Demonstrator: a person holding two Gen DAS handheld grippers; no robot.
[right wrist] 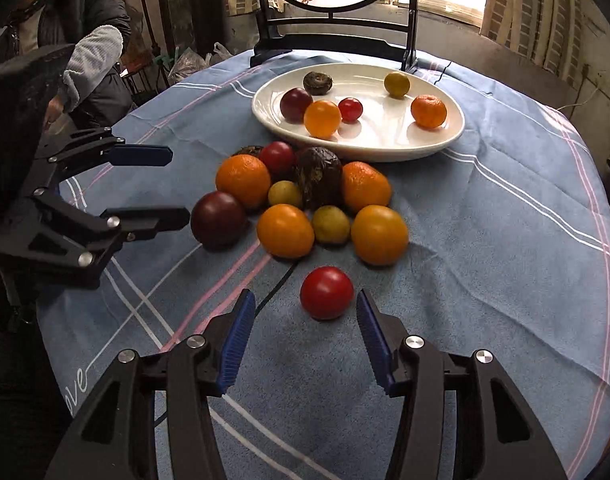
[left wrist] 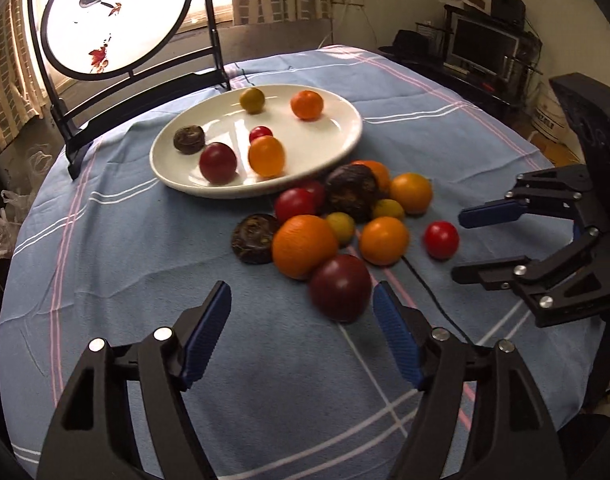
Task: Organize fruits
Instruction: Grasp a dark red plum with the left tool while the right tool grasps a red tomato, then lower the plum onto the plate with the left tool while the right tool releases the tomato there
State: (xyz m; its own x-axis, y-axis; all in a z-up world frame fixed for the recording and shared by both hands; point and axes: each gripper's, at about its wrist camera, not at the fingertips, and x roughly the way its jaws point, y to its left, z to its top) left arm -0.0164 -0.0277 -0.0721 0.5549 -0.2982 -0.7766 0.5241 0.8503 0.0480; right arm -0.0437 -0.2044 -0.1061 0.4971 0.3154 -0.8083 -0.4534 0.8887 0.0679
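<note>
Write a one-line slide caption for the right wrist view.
Open right gripper nears a lone red fruit on the blue tablecloth, before a white plate.

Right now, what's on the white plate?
Six fruits on the white plate: dark red plum, yellow-orange fruit, small red tomato, wrinkled dark fruit, yellow-green fruit, mandarin. Their undersides are hidden.

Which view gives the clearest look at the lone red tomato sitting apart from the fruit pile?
The right wrist view: the red tomato lies large and unobstructed just ahead of the open right gripper. The left wrist view shows the same tomato smaller, off to the right beside the pile, though fully visible.
</note>
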